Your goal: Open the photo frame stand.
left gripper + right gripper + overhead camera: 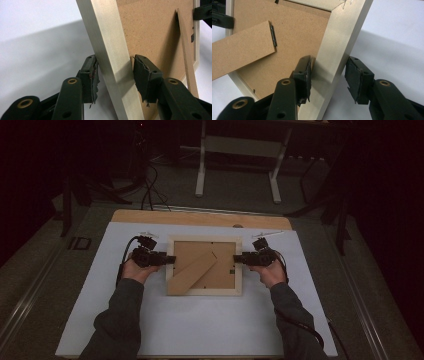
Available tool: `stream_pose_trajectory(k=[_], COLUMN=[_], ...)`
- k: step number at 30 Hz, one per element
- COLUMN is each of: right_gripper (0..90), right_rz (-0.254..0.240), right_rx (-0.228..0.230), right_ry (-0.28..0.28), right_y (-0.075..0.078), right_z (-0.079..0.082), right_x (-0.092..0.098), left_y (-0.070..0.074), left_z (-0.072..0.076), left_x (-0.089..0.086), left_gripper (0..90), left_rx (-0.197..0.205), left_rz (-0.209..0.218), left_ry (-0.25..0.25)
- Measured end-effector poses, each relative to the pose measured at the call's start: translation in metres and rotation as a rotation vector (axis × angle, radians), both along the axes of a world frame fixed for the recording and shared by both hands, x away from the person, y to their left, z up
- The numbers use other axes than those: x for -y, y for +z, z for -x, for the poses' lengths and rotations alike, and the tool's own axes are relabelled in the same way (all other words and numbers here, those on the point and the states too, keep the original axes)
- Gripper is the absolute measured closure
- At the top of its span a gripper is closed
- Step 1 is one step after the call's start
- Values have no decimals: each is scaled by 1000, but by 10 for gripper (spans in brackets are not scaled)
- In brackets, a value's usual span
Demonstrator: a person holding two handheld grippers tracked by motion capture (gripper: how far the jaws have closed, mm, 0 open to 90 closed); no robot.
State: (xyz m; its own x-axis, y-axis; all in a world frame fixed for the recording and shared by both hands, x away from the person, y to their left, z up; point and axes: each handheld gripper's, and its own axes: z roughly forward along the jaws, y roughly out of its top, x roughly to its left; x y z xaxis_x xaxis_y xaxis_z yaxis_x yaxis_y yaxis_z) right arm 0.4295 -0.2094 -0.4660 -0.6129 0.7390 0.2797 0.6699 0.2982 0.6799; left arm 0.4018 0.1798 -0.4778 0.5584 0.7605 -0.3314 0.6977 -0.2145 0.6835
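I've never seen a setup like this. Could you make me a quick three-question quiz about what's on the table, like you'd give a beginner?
1. True or false: the picture frame lies with its brown backing board facing up.
2. Which edge of the frame does the left gripper straddle: A near, B left, C far?
3. Fill in: the loose brown strip hinged to the backing is the frame's ____.

Key: 1 true. 2 B; the right gripper straddles the opposite edge, and each gripper has one jaw on either side of the pale rail. 3 stand.
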Motion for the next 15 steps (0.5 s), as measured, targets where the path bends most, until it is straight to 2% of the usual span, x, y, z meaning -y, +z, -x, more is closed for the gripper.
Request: stream_pose_trajectory(k=[15], right_gripper=[572], right_rz=[2], right_rx=[40], right_ry=[-12], right_y=[5], right_z=[1], right_x=[0], left_y=[6], left_z=[0], left_x=[2], left_gripper=[575], left_rx=[40], left_rz=[-14], left_ry=[15])
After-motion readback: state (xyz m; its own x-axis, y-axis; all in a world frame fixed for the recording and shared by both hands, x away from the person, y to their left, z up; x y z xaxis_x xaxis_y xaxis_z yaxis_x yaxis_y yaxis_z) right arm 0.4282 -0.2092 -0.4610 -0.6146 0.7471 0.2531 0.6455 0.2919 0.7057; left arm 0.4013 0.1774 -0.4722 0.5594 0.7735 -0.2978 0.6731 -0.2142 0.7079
